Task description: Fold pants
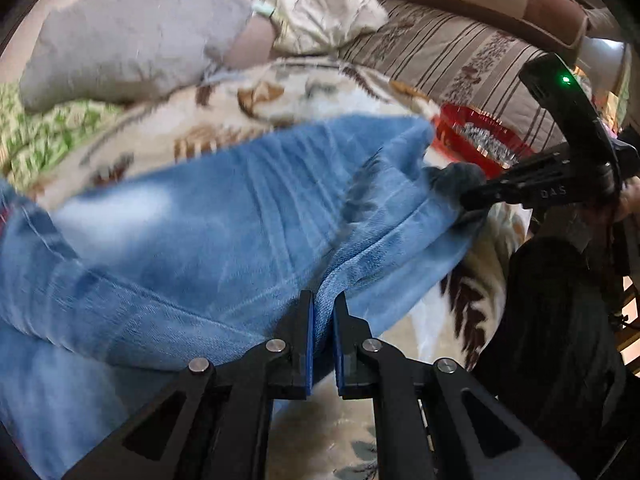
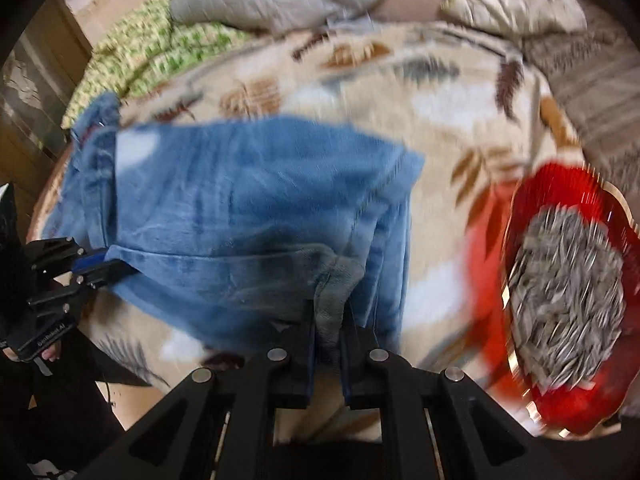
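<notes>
Light blue denim pants (image 1: 224, 216) lie partly folded on a patterned cream blanket (image 1: 248, 96), also in the right wrist view (image 2: 240, 208). My left gripper (image 1: 323, 312) is shut on a folded edge of the pants. It shows at the left of the right wrist view (image 2: 96, 268). My right gripper (image 2: 328, 320) is shut on a grey-soiled end of the pants. It shows at the right of the left wrist view (image 1: 472, 200), pinching the cloth. Both views are blurred by motion.
A red bowl (image 2: 560, 192) heaped with grey-white seeds sits on the blanket right of the pants, also in the left wrist view (image 1: 452, 120). A grey pillow (image 1: 128, 40), a beige pillow (image 1: 324, 12) and a green patterned cloth (image 2: 132, 52) lie behind. A dark-clothed person (image 1: 560, 320) is at right.
</notes>
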`<state>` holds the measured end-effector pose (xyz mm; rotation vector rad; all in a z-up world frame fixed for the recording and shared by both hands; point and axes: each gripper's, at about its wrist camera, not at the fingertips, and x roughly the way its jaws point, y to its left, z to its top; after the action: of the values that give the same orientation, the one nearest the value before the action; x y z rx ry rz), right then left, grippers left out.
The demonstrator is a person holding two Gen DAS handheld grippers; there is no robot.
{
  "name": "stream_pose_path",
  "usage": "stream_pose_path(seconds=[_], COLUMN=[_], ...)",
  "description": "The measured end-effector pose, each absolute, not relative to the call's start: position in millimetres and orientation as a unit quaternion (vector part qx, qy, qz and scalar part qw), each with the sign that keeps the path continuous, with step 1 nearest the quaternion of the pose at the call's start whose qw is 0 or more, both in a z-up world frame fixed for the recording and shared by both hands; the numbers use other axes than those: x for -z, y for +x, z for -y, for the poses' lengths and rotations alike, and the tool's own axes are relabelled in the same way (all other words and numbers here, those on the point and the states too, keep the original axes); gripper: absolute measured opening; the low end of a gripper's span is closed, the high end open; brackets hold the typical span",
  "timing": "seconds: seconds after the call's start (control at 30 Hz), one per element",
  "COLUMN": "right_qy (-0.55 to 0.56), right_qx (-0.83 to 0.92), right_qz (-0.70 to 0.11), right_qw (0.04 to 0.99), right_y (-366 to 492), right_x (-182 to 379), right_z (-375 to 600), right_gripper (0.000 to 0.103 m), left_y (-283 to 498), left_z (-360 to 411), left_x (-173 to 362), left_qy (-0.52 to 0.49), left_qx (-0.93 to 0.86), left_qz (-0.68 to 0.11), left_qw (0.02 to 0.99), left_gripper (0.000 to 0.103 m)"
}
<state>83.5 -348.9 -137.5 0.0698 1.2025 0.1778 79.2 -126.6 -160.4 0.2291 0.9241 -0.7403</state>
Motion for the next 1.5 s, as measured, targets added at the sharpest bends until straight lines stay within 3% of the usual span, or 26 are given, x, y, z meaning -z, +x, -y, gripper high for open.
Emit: stream_pose_path(seconds=[0.37, 0.43, 0.47, 0.5, 0.53, 0.57, 0.6, 0.63, 0.83, 1.1, 1.3, 1.5], right_qy=[0.029, 0.042, 0.046, 0.050, 0.052, 0.053, 0.054, 0.043, 0.009, -0.003, -0.040, -0.050], right_qx=[-0.067, -0.067, -0.066, -0.063, -0.063, -0.068, -0.075, -0.072, -0.077, -0.146, -0.236, -0.290], right_qz=[-0.572, -0.569, -0.569, -0.569, -0.567, -0.563, -0.556, -0.545, -0.498, -0.442, -0.430, -0.430], right_qw=[0.817, 0.819, 0.818, 0.818, 0.820, 0.822, 0.826, 0.835, 0.864, 0.885, 0.871, 0.853], right_y=[77, 74, 73, 72, 70, 68, 66, 63, 54, 77, 112, 139], right_x=[158, 155, 153, 149, 144, 139, 133, 124, 80, 31, 25, 38], right_z=[345, 348, 349, 350, 350, 351, 349, 346, 331, 269, 179, 113], right_gripper=[0.012, 0.013, 0.016, 0.025, 0.033, 0.062, 0.089, 0.093, 0.093, 0.093, 0.093, 0.093], left_y=[75, 74, 73, 70, 68, 64, 60, 58, 67, 85, 70, 97], left_z=[125, 127, 129, 132, 132, 130, 125, 121, 50, -102, -175, -193], left_x=[175, 172, 170, 167, 165, 159, 152, 147, 104, 64, 51, 40], left_qy=[0.099, 0.109, 0.119, 0.134, 0.143, 0.150, 0.151, 0.149, 0.080, -0.037, -0.042, -0.025], left_qx=[0.333, 0.338, 0.344, 0.351, 0.353, 0.352, 0.348, 0.344, 0.288, 0.140, 0.068, 0.082], left_qz=[-0.443, -0.441, -0.441, -0.438, -0.434, -0.422, -0.407, -0.402, -0.392, -0.384, -0.368, -0.364], left_qw=[0.826, 0.824, 0.820, 0.817, 0.816, 0.822, 0.831, 0.835, 0.870, 0.912, 0.927, 0.927], left_gripper=[0.010, 0.018, 0.037, 0.074, 0.090, 0.099, 0.099, 0.099, 0.099, 0.100, 0.100, 0.100])
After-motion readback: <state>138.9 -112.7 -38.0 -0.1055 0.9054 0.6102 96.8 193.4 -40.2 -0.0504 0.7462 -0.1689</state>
